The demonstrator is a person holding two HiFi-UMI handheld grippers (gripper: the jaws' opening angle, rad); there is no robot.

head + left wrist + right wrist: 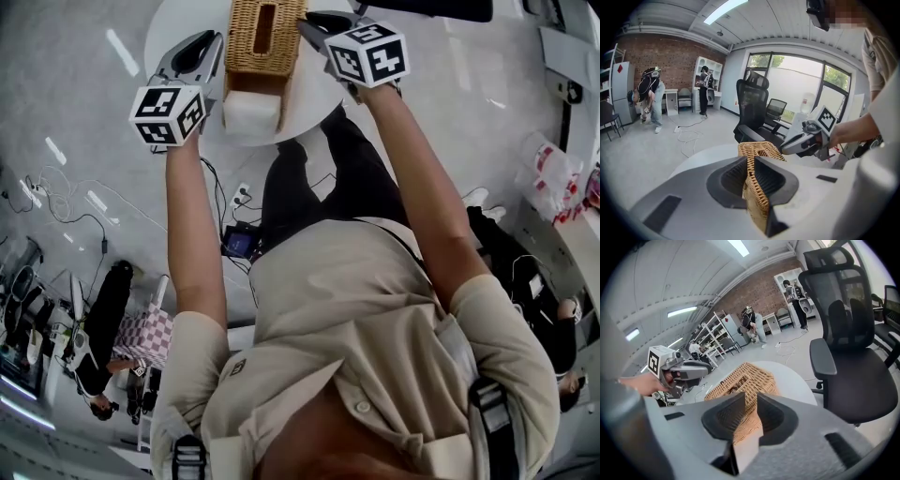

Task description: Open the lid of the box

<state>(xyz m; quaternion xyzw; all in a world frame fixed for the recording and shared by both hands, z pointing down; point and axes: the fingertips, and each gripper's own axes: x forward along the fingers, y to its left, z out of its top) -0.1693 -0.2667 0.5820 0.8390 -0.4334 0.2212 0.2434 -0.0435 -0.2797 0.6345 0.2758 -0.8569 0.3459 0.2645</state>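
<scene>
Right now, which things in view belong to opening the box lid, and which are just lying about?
In the job: wicker box; left gripper, shut on its edge; right gripper, jaws apart at its rim.
Lying about: office chair, floor cables, white shelves.

Both bare forearms are stretched forward, with the left arm (192,234) and the right arm (422,187) roughly parallel. Left gripper (214,42): jaws clamped on the edge of the wicker box (264,37). Right gripper (307,23): jaws part-way apart, box edge in the gap, not pinched. Both marker cubes face upward.
</scene>
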